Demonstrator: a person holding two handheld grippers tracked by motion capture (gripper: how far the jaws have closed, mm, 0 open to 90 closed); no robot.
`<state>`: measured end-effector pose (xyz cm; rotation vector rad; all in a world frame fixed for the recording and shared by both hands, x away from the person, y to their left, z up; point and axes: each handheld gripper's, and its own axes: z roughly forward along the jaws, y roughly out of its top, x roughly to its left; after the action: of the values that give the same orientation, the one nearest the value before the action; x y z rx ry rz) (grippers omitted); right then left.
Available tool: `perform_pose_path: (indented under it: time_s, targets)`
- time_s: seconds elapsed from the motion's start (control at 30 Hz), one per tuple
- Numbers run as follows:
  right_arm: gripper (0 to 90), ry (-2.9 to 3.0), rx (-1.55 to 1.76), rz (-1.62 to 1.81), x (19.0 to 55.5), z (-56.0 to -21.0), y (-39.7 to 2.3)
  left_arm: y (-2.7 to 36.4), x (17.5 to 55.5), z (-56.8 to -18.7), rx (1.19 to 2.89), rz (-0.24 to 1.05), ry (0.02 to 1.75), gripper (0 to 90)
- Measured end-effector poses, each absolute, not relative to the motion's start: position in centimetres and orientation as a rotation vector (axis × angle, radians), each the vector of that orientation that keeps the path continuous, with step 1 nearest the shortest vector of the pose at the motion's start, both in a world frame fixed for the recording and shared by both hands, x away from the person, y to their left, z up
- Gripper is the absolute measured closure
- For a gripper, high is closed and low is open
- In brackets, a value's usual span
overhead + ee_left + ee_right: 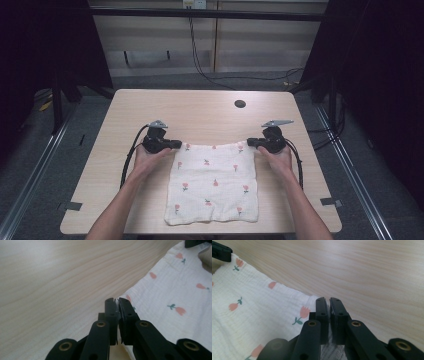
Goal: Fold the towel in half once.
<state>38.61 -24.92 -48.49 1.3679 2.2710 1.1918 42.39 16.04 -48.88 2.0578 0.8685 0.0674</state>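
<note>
A white cloth (214, 182) printed with small pink flowers lies spread on the wooden table (210, 112), its near edge by the table's front. My left gripper (176, 144) is shut on the cloth's far left corner (122, 296). My right gripper (251, 142) is shut on the far right corner (313, 298). In the left gripper view, the jaws pinch a thin white edge of cloth (175, 290) between them. The right gripper view has the cloth (249, 307) running off to the left, with the tip of the other gripper (222, 251) at the top left.
A round dark hole (240, 104) sits in the table's far right part. Bare wood lies beyond the cloth's far edge. Black curtains flank the table, and cables (200, 60) run along the floor behind it.
</note>
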Motion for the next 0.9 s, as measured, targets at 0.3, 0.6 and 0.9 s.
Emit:
perform_pose_path:
  time_s: [0.3,0.6,0.9]
  targets:
    - [86.5,2.224,1.362,1.257,38.6,-46.5,-25.5,17.0,42.2,-46.5,2.023,0.123,0.854,86.3]
    - [86.7,2.168,1.297,1.355,38.7,-43.5,-25.4,17.9,41.8,-44.0,1.964,0.185,0.831,86.1]
    - [86.7,2.166,1.24,1.36,37.5,-41.2,-25.6,18.2,40.1,-42.4,1.945,0.205,0.765,85.9]
